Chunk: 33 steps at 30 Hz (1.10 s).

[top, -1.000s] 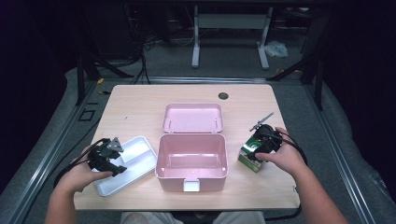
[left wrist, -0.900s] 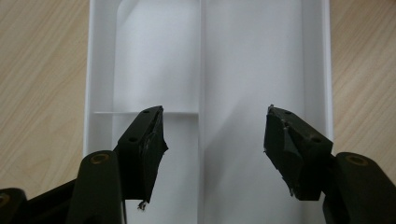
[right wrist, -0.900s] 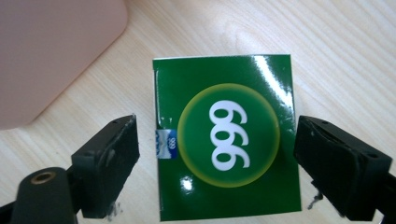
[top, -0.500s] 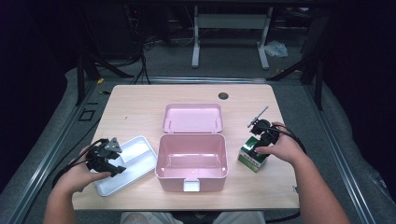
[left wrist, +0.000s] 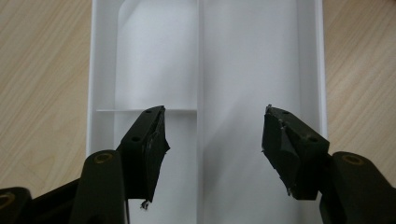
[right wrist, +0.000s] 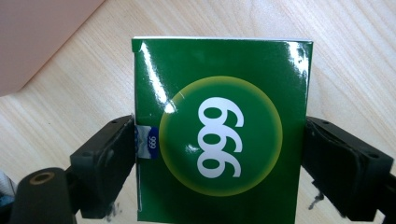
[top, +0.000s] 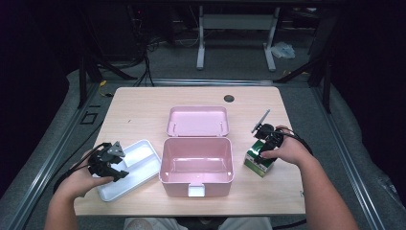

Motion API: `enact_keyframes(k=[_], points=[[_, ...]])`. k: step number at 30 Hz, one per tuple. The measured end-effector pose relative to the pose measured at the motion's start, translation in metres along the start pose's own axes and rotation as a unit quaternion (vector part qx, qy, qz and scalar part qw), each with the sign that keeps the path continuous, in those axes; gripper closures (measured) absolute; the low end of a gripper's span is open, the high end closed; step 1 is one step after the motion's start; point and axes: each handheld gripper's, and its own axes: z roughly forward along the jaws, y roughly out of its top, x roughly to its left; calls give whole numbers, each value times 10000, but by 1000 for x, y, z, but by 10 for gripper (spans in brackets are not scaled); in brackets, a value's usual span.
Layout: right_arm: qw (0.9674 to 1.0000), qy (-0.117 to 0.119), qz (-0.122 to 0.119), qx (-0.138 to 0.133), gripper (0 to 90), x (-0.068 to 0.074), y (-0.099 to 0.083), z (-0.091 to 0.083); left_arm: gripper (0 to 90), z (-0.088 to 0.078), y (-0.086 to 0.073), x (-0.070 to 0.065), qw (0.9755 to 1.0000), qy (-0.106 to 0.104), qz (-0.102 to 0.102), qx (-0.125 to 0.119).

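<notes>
gripping a green box (right wrist: 219,135) by both sides, right gripper (right wrist: 219,154) has jaws shut on it, nr table's (top: 143,105) right edge, beside pink case (top: 196,165). left gripper (left wrist: 212,135), jaws wide apart & empty, over white tray (left wrist: 252,56) nr front-left corner.

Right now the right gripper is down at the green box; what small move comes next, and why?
Probably close the right gripper on the green box, then lift. Its jaws flank the box's two sides, apparently touching or nearly so, and the box sits on the table beside the open pink case. The left gripper hangs open over the white tray.
</notes>
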Motion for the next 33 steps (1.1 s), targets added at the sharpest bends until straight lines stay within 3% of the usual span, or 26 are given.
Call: enact_keyframes(k=[13,33], points=[[9991,-1,84,427,143,0,11,2,404,2,0,1,10000,-31,-1,-1],[9997,-6,-32,251,158,-1,9,3,406,2,-1,1,10000,-38,-5,-5]])
